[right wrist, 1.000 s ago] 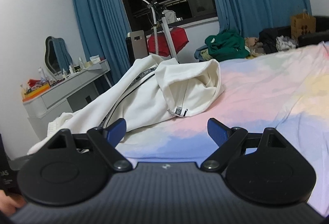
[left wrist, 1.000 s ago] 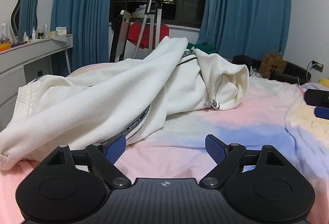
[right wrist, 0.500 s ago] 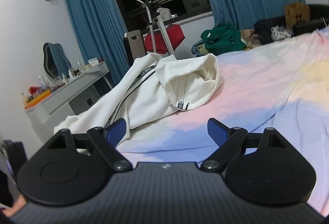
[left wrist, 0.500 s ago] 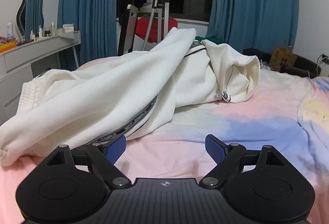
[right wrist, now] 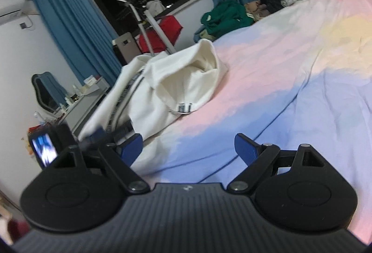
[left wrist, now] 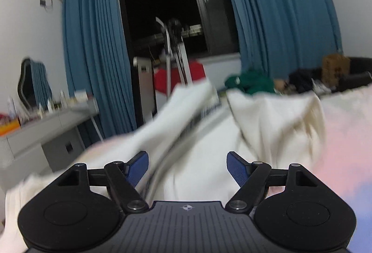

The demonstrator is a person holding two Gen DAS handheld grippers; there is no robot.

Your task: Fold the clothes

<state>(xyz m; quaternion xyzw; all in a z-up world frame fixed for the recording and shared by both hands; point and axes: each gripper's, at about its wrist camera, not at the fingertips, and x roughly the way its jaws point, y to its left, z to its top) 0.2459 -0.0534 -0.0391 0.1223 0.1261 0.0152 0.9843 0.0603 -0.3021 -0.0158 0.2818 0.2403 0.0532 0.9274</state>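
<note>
A crumpled cream-white sweatshirt-like garment with a dark printed stripe (left wrist: 200, 143) lies in a heap on the pastel pink, blue and yellow bedsheet (right wrist: 290, 81), toward the left side of the bed and reaching from the near edge back toward the window. In the left wrist view, which is blurred, the left gripper (left wrist: 187, 165) sits low over the near part of this garment, its blue-padded fingers (left wrist: 137, 165) standing apart with white cloth and the striped fold lying between them; the jaws have just been closing a little, yet the pads are not pressing on the fabric. In the right wrist view the right gripper (right wrist: 188, 148) hovers over the blue part of the sheet, to the right of the garment, with its jaws spread wide and only bare sheet between them; its left finger (right wrist: 131, 146) is just beside the garment's near edge. The left gripper shows at the left of that view as a dark body with a small lit screen (right wrist: 45, 151), down by the garment's near left end. Far behind, dark teal-blue curtains (left wrist: 93, 62) frame a black night window (left wrist: 162, 8), a grey dressing table with bottles (left wrist: 41, 122) stands at the left, and a green bundle of clothing (right wrist: 223, 15) lies beyond the far edge of the bed
</note>
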